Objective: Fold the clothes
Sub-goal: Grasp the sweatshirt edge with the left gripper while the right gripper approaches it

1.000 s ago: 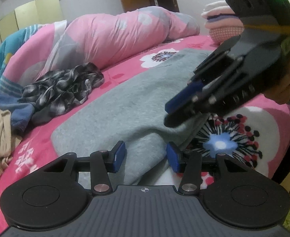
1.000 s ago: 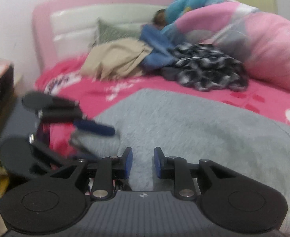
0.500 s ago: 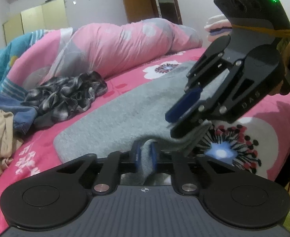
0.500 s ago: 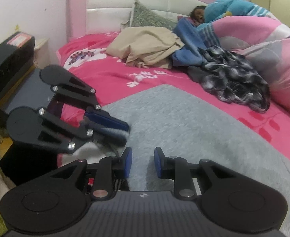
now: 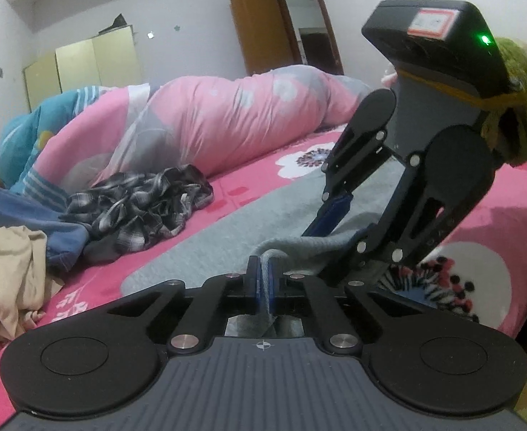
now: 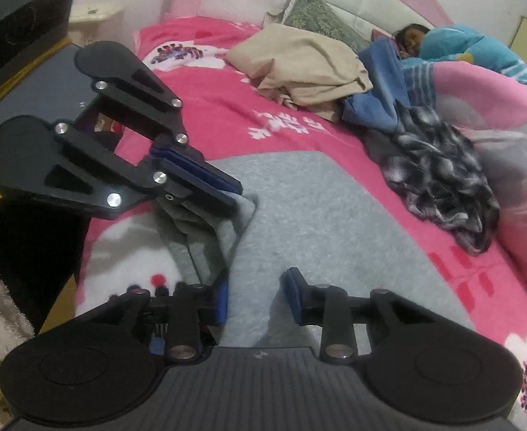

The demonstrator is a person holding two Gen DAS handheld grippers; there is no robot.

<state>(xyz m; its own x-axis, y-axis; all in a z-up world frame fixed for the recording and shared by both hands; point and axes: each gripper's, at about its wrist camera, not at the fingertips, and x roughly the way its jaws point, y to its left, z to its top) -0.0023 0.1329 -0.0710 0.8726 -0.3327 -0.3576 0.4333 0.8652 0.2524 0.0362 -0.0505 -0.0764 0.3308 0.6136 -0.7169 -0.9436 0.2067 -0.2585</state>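
Note:
A grey garment (image 5: 227, 237) lies spread flat on the pink flowered bed sheet (image 5: 249, 186). My left gripper (image 5: 262, 280) is shut on its near edge, with a fold of grey cloth pinched between the blue pads. From the right wrist view that left gripper (image 6: 206, 183) holds the garment's (image 6: 317, 215) corner raised near the bed's edge. My right gripper (image 6: 256, 294) hovers over the same grey edge beside it. Its jaws are opening, with cloth under the gap and the pads not pressing on it. In the left wrist view the right gripper (image 5: 339, 237) points down at the hem.
A crumpled plaid garment (image 5: 137, 212), a blue one (image 5: 30, 222) and a beige cloth (image 5: 8, 269) lie further up the bed. A rolled pink duvet (image 5: 209, 125) runs along the far side. A person (image 6: 411, 37) lies at the headboard. A dark bedside cabinet (image 6: 47, 82) stands left of the bed.
My left jaws have closed on the grey garment's edge and raised it a little. The right gripper has rolled upright, and its jaws now stand wider.

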